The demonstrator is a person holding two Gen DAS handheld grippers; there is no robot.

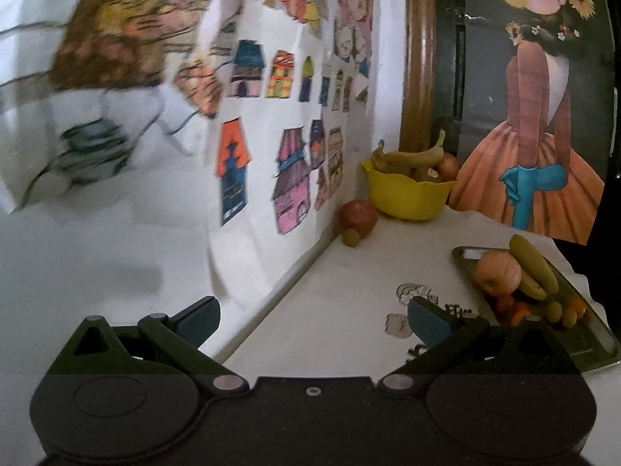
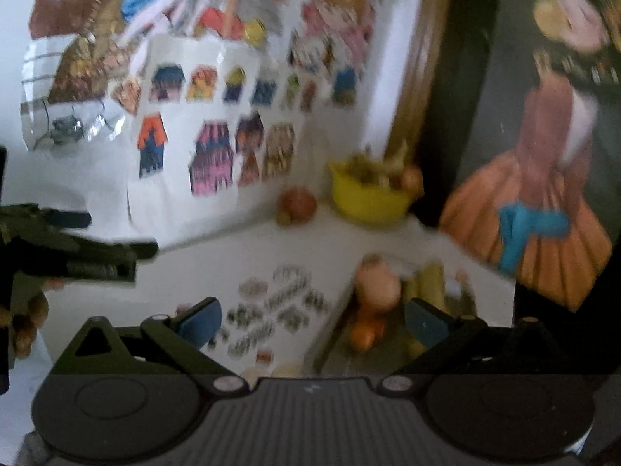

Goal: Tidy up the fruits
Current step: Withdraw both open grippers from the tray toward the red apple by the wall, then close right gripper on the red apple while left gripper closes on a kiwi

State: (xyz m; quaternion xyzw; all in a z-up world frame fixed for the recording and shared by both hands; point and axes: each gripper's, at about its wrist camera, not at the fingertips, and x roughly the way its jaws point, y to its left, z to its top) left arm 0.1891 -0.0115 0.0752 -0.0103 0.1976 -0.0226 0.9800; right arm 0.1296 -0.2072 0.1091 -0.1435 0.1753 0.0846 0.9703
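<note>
Holding bananas and an onion, the yellow bowl (image 1: pixel 405 194) sits at the counter's (image 1: pixel 349 291) back corner; a tray (image 1: pixel 590 345) carries bananas, oranges. Left tool (image 1: pixel 314 320) and right tool (image 2: pixel 312 320) gape wide, empty.

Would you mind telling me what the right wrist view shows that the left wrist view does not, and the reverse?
Only the right wrist view shows the left hand-held gripper from the side, at the picture's left edge, and the full patch of small stickers on the table.

Only the left wrist view shows, sharply, the small green fruit touching the red apple.

Both show the yellow bowl of fruit in the corner, the tray of fruit, and the house drawings on the wall.
</note>
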